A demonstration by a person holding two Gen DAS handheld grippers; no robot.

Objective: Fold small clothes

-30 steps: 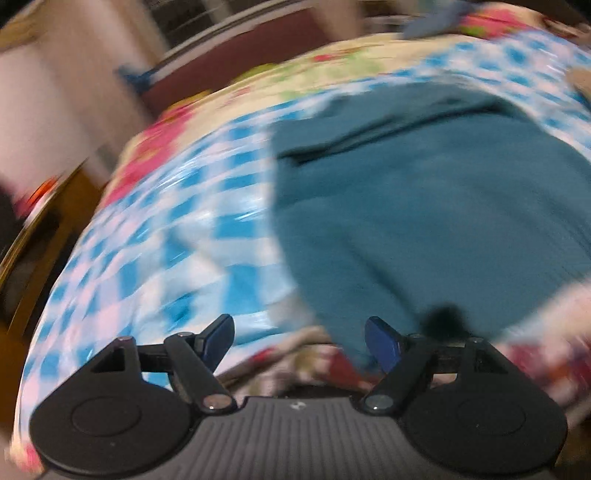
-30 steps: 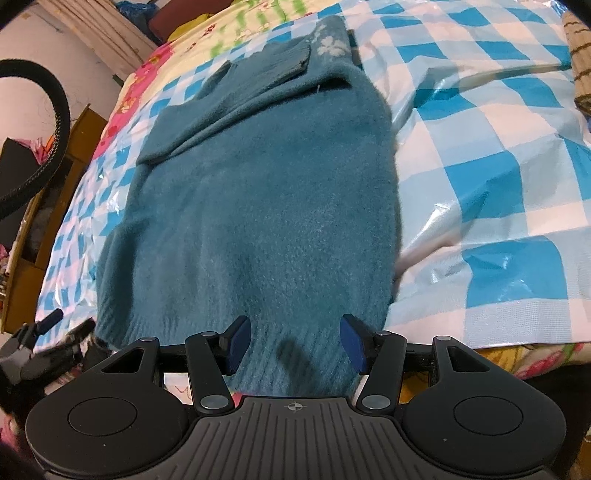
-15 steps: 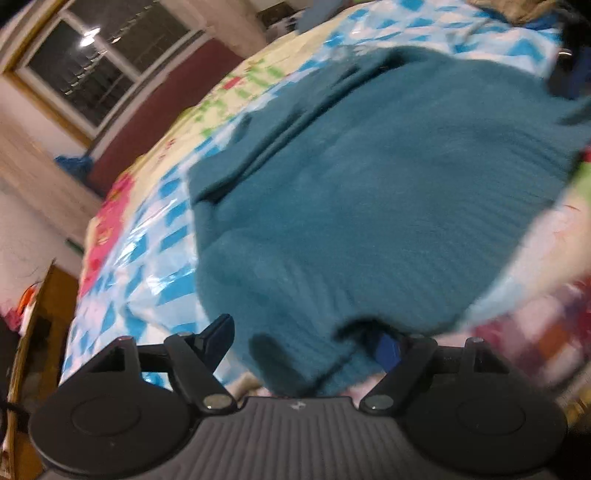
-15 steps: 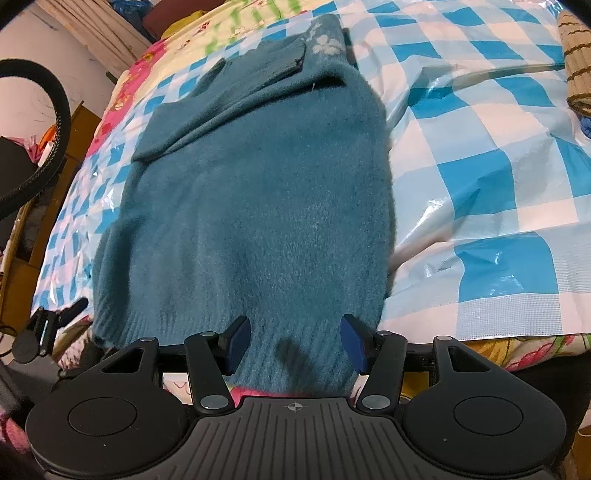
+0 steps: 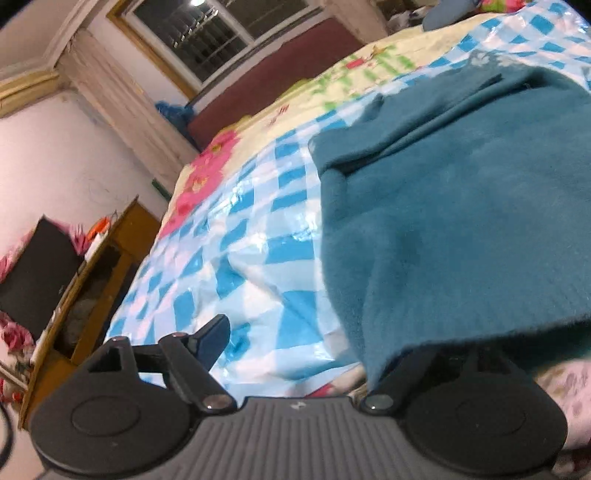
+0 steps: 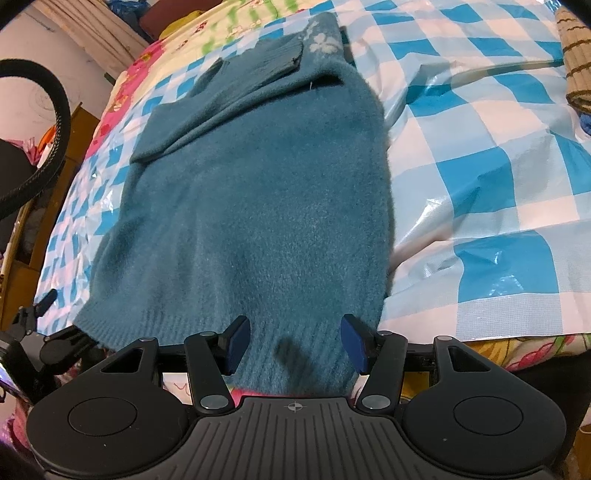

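Note:
A teal knit sweater [image 6: 258, 192] lies on the blue-and-white checked sheet [image 6: 498, 155], its sleeves folded across the chest and its ribbed hem at the near bed edge. My right gripper [image 6: 295, 341] is open, its fingers either side of the hem's right part. My left gripper [image 5: 314, 339] is open at the hem's left corner; the sweater [image 5: 461, 221] drapes over and hides its right finger, and the left finger [image 5: 212, 338] is over the sheet [image 5: 251, 236]. The left gripper also shows in the right wrist view [image 6: 37, 314].
A floral bedspread [image 5: 207, 173] lies under the sheet. A wooden cabinet [image 5: 92, 280] stands left of the bed, with a window [image 5: 221, 33] beyond. A striped tan item [image 6: 576, 59] lies at the far right. A black hose [image 6: 55, 122] arcs at the left.
My left gripper swung in from the left to the hem's left corner, and the hem now lies over its right finger. My right gripper edged slightly forward at the hem.

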